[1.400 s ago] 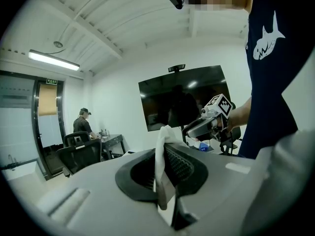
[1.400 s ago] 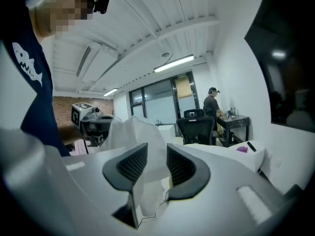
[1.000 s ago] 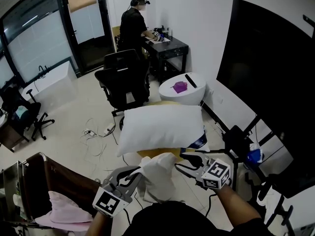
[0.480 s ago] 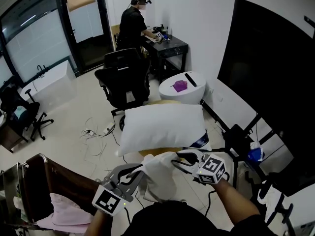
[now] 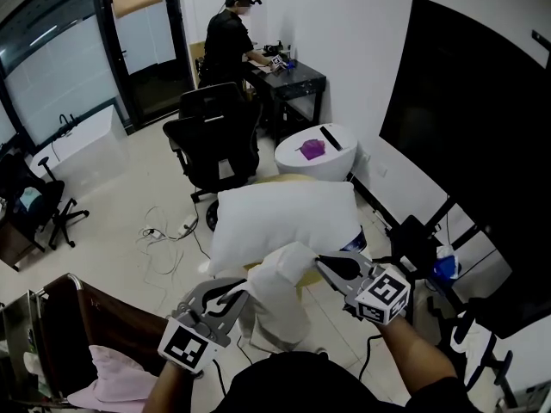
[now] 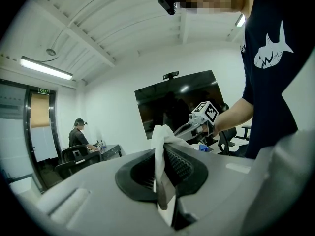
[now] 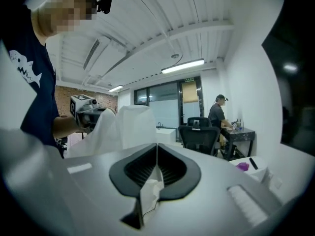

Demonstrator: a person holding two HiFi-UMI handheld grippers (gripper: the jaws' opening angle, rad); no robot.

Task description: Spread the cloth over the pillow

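- The white cloth (image 5: 277, 304) hangs bunched between our two sets of fingers, not yet spread.
- The pillow (image 5: 284, 222) lies bare just beyond the fingertips.
- Our left gripper (image 5: 237, 298) is clamped on one edge; our right gripper (image 5: 325, 265) has just been closing and now pinches another.
- Still to do: opening out and draping.
- The cloth is thin, limp, probably woven; the pillow is plump and rectangular.

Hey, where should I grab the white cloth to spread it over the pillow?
Take the white cloth by its upper edge, near the two ends, coming from left and right. It hangs limp and bunched before the white pillow, so wide-apart pinches pull it open.
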